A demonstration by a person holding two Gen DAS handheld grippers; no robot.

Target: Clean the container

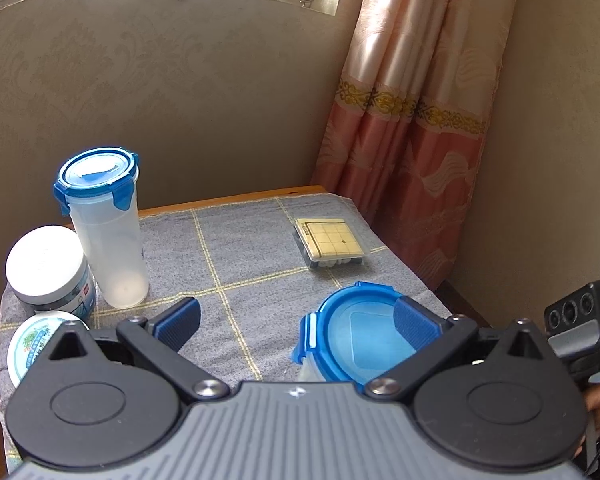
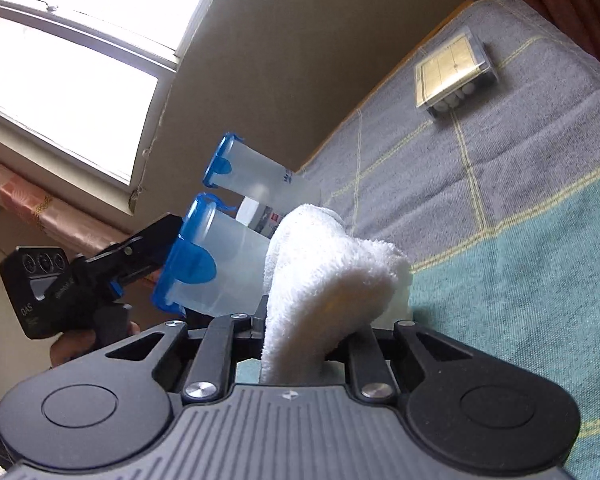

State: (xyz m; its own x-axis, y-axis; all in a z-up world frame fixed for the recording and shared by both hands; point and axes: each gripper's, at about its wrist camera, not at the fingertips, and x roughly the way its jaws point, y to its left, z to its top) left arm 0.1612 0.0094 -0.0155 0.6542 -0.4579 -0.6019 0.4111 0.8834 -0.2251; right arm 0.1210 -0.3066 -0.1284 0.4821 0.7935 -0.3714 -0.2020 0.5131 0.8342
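Right gripper (image 2: 300, 320) clamped on folded white towel (image 2: 332, 276). Container (image 2: 220, 264) at 10 o'clock from towel in right wrist view, touching or just beside it; contact unclear. Long axis appears upright, blue lid on. Left gripper (image 1: 296, 320) wide open; container lid (image 1: 360, 332) at 3 o'clock between fingers, right finger (image 1: 412, 322) overlapping lid, grip not confirmed. Right nearer for wiping.
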